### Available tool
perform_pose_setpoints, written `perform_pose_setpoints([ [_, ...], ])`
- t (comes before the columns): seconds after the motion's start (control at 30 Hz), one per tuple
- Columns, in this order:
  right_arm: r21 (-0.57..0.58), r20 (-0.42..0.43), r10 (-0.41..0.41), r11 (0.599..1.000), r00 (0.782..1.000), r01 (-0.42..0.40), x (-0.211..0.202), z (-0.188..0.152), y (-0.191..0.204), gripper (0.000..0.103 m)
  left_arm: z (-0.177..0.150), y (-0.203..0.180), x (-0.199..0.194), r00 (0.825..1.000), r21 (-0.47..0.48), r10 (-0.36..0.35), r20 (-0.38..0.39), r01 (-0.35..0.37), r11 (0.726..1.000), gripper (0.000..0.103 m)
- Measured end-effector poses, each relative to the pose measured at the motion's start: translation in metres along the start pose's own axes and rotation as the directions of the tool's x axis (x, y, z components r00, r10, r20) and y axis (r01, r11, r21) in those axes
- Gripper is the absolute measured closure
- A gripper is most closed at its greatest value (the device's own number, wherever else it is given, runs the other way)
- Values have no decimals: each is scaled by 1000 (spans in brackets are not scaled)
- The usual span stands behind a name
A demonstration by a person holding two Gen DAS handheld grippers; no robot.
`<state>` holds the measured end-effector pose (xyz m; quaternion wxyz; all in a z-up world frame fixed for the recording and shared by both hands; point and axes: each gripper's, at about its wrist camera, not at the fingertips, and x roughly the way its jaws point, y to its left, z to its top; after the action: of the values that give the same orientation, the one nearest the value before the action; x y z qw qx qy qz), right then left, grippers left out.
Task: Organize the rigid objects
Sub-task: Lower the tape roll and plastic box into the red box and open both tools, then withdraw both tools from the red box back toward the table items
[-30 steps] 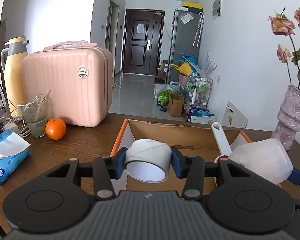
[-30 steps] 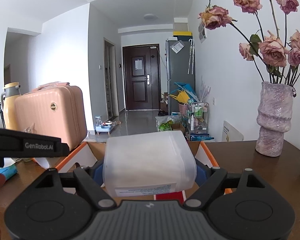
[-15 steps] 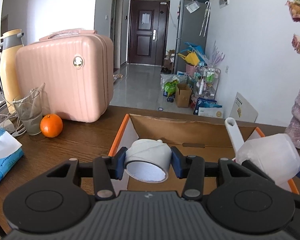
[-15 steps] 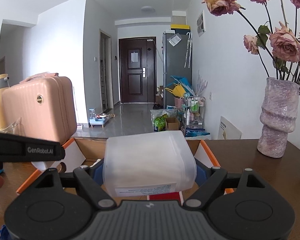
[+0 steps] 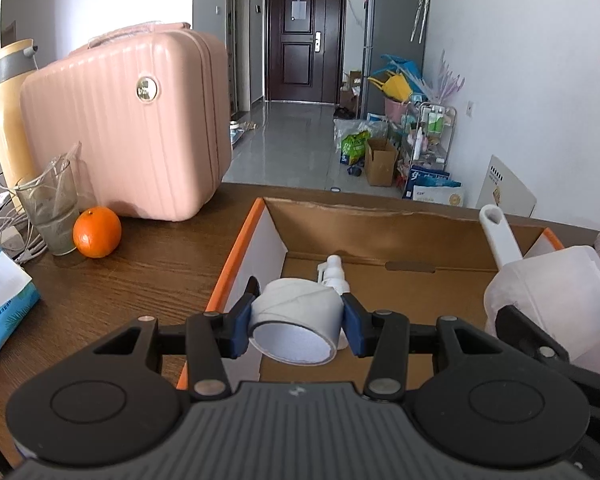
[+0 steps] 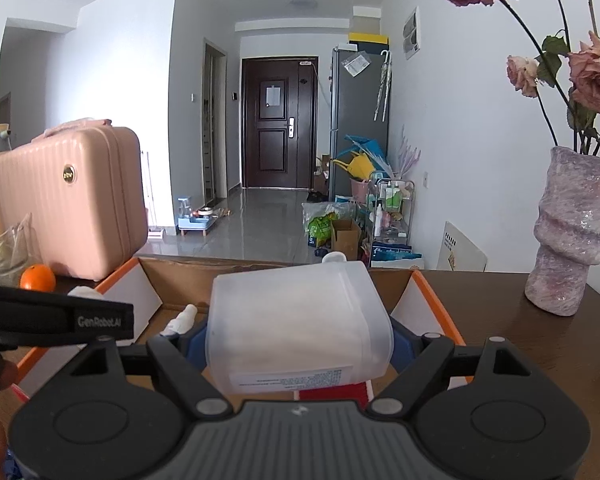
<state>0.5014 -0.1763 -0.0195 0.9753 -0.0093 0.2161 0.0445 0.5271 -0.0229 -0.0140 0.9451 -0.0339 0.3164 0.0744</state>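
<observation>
Left gripper hangs over the near-left corner of the open cardboard box, blue fingers pinching a white tape roll from both sides. Right gripper is over the box's right half, fingers clamped on a translucent plastic container with a white scoop handle beside it. Down on the box floor lies a small white spray bottle. On the table to the left: an orange, a glass, a pink suitcase. Far right, a vase.
</observation>
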Motion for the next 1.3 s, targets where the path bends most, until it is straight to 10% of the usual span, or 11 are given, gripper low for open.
perform_pose_setpoints([
  [0.17,-13,-57,3,1000,998,-3,6,-3,1,20,0,7,2,1000,-11,-16,-11,15,1000,49],
  [0.3,-5,-84,-13,1000,996,12,7,-6,-1,1,1,11,-2,1000,-27,6,3,-6,1000,6],
  [0.37,4,-83,-29,1000,996,30,7,-6,-3,0,3,13,-6,1000,-29,15,17,-14,999,0],
  [1.3,27,-74,-38,999,997,40,-17,-5,-9,0,-3,19,-45,997,-32,6,75,-3,999,0],
])
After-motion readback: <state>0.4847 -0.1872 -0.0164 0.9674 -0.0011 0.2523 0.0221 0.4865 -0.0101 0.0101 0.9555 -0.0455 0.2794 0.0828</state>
